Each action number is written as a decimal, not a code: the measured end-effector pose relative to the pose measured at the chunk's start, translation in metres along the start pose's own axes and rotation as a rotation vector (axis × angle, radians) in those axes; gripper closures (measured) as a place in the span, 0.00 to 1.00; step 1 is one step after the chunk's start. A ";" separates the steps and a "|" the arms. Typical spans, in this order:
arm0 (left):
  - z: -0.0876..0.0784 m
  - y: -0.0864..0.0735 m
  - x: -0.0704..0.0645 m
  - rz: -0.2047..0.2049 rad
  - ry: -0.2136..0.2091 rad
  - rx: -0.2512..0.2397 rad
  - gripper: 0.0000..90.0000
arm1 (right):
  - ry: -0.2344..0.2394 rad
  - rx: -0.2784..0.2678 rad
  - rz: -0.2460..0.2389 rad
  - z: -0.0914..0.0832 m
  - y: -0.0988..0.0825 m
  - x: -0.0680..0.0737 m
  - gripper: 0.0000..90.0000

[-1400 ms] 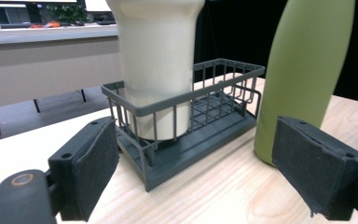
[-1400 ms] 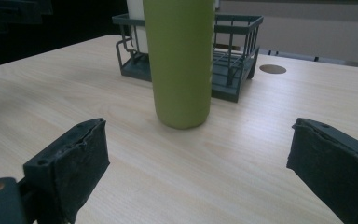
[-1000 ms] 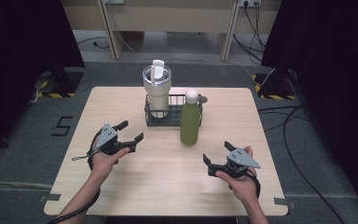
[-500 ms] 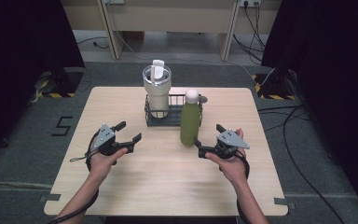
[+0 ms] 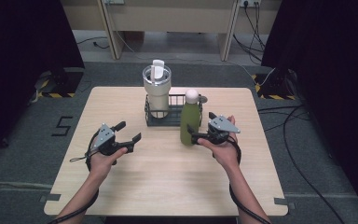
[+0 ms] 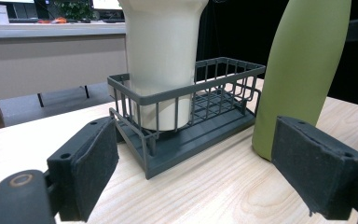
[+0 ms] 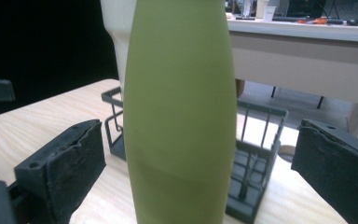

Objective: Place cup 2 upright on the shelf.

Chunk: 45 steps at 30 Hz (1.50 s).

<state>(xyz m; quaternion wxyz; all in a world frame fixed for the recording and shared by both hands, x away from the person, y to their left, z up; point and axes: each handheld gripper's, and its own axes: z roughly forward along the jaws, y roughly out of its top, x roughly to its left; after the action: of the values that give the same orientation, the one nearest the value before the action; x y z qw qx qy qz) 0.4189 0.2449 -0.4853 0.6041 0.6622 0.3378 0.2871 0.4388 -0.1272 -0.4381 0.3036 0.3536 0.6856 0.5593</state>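
Green bottle (image 5: 189, 125) with white cap: upright on tabletop (image 5: 168, 172), intact, just in front of the dark wire basket's (image 5: 173, 120) right end.

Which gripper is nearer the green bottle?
Right. The right gripper is at the green bottle, fingers open either side of it; the left gripper sits well off to its left.

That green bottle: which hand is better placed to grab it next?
The right. The right gripper is open, its jaws on either side of the green bottle but not yet pressing. The left gripper sits farther off, its jaws open with nothing between them.
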 end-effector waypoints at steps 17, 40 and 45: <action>-0.001 0.000 0.002 -0.009 0.006 -0.003 0.16 | 0.029 0.033 -0.017 0.034 0.005 0.005 0.07; -0.001 -0.003 0.006 -0.016 0.013 0.002 0.16 | 0.017 0.024 -0.031 0.045 -0.001 0.008 0.24; -0.001 -0.003 0.007 -0.019 0.019 0.000 0.16 | 0.011 0.024 -0.027 0.045 -0.001 0.008 0.24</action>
<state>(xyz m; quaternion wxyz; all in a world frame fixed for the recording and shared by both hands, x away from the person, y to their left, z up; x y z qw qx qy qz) 0.4217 0.2511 -0.4879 0.6035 0.6563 0.3499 0.2873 0.4708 -0.0961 -0.4473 0.3030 0.3450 0.6987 0.5487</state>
